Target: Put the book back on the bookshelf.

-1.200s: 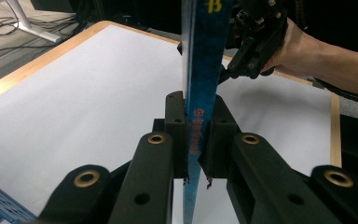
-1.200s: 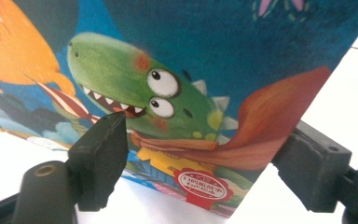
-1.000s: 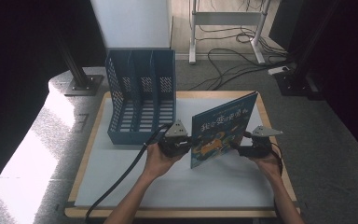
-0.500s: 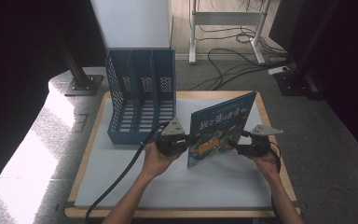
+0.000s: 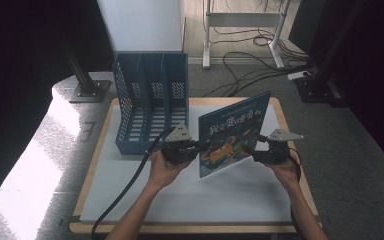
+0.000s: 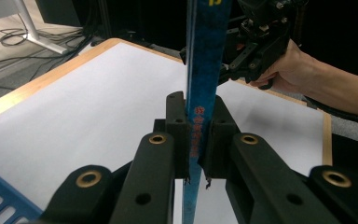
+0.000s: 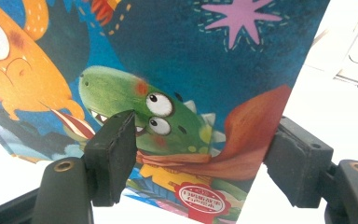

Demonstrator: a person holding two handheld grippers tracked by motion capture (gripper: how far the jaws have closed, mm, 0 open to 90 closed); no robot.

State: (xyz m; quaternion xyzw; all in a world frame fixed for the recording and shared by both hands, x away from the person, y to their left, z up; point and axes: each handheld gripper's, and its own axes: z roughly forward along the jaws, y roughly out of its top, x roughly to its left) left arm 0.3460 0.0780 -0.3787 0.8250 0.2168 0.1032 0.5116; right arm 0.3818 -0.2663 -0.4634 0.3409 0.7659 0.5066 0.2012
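A children's book (image 5: 232, 132) with a blue cover and cartoon monsters stands tilted on its lower edge on the white board (image 5: 230, 195). My left gripper (image 5: 192, 148) is shut on the book's left edge, the thin blue spine (image 6: 205, 70) pinched between its pads (image 6: 198, 126). My right gripper (image 5: 260, 150) sits at the book's lower right side. In the right gripper view it is open (image 7: 205, 135), jaws wide apart, the cover (image 7: 191, 60) facing them with its right edge between the pads. The right gripper (image 6: 256, 46) also shows beyond the book in the left gripper view.
A blue slotted file holder (image 5: 150, 100) stands at the board's back left, just behind my left gripper. The board has a wooden rim (image 5: 190, 229). Floor cables (image 5: 250, 55) and a white stand lie beyond the table. A black cable (image 5: 130, 185) trails from the left gripper.
The left gripper and the book have shifted slightly left toward the file holder, and the book stands a little more upright. The right gripper has hardly moved.
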